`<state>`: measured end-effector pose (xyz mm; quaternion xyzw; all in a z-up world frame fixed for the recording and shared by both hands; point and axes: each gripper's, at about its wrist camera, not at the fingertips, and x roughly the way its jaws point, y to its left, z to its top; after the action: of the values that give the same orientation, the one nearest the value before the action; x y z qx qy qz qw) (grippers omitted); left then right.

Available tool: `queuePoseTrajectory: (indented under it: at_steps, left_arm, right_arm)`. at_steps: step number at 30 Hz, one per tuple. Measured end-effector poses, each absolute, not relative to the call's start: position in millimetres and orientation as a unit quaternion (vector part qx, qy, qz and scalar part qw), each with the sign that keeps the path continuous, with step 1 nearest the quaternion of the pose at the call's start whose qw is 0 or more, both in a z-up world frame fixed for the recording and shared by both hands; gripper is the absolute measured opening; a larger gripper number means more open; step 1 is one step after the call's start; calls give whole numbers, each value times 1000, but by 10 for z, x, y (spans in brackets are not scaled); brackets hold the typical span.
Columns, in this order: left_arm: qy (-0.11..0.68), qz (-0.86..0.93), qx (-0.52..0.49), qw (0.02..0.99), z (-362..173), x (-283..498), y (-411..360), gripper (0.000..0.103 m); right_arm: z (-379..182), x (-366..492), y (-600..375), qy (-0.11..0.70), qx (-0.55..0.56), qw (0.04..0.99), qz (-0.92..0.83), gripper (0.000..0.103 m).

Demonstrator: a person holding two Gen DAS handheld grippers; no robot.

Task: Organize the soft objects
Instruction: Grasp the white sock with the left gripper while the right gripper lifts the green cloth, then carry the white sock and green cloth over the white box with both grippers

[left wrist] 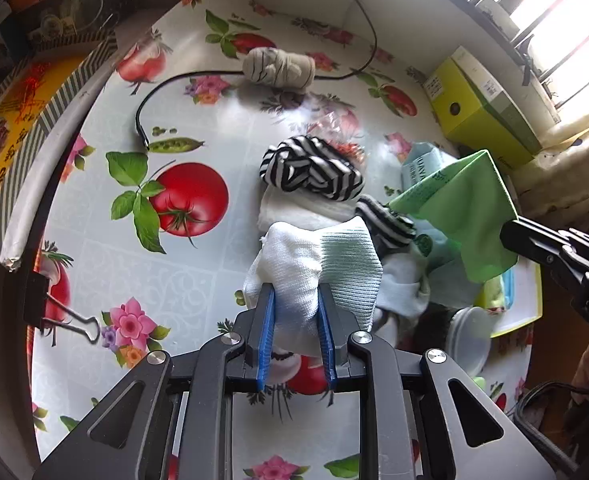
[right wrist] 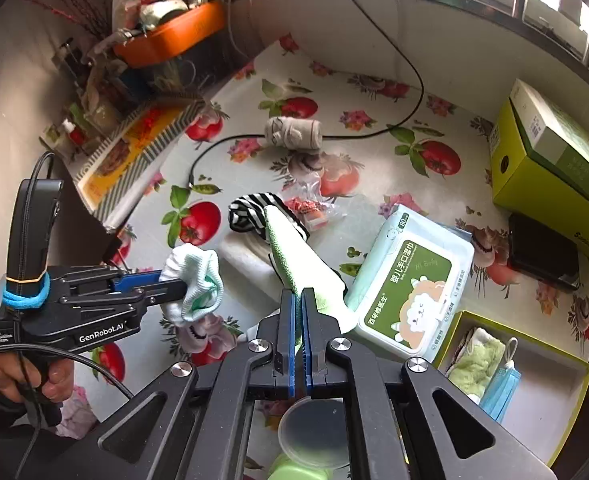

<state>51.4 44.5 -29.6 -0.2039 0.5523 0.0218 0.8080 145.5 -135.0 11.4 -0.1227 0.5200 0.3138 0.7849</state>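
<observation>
Now the left gripper (left wrist: 294, 300) is clamped on a white and mint sock (left wrist: 314, 264), lifted off the flowered tablecloth (left wrist: 198, 288), and the right gripper (right wrist: 298, 300) pinches one edge of a green cloth (right wrist: 294, 252). That cloth drapes over the striped sock (right wrist: 250, 208); pulling up could drag it along. Beside them, the yellow-green tray (right wrist: 574, 404) looks a likely destination, and the thin pinch might slip

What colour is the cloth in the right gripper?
Light green cloth, clamped in the right gripper; right wrist view shows it best.
</observation>
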Motion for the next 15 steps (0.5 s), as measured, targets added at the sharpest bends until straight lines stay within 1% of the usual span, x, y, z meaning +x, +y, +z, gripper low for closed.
queuePoseTrajectory:
  at_steps: [15]
  left_arm:
    - [528, 6, -171, 832, 252, 460, 82, 21]
  right_arm:
    - [582, 1137, -1803, 482, -79, 818, 304, 3]
